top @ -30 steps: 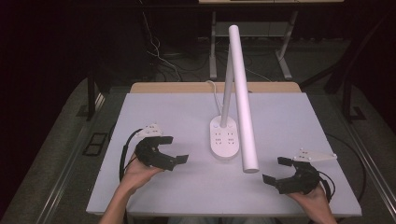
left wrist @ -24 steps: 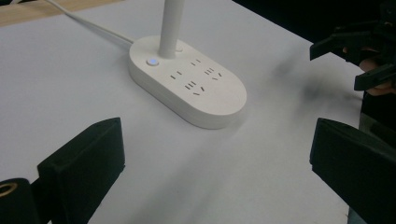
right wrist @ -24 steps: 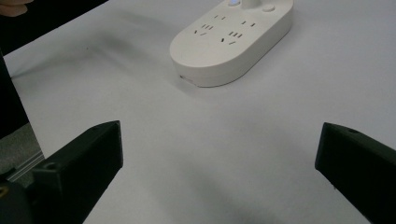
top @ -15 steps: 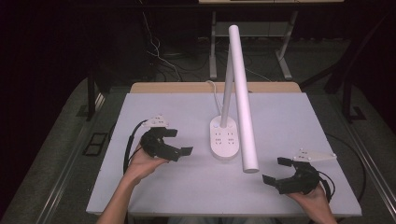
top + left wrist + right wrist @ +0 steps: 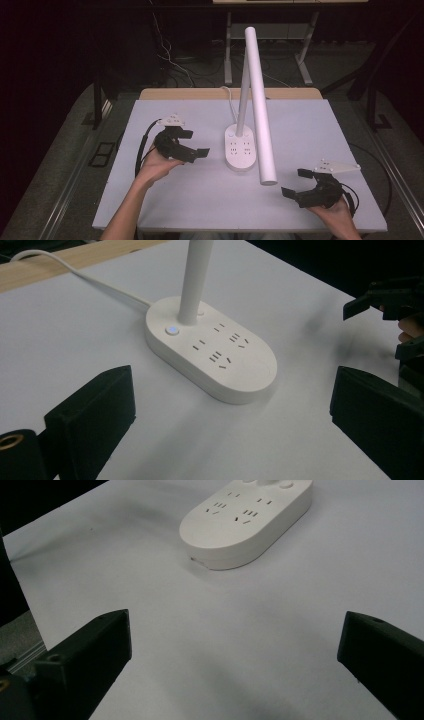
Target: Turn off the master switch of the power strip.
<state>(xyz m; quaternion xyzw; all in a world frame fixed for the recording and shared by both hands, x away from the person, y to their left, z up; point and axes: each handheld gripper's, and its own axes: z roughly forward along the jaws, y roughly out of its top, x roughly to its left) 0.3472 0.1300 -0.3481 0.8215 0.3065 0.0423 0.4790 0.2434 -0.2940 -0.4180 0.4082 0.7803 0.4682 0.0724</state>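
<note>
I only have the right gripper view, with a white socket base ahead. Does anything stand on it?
Observer: Yes, a thin white post rises from the base and carries a long lamp tube.
Operator: Is the base powered?
Observer: A small button beside the post glows blue.
Operator: Where's the left gripper?
Observer: The left gripper is left of the base, open, empty, apart from it.

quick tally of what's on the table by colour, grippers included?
White: 1, the desk lamp with its socket base
Black: 2, the left gripper and the right gripper, both open and holding nothing
Total: 3
</note>
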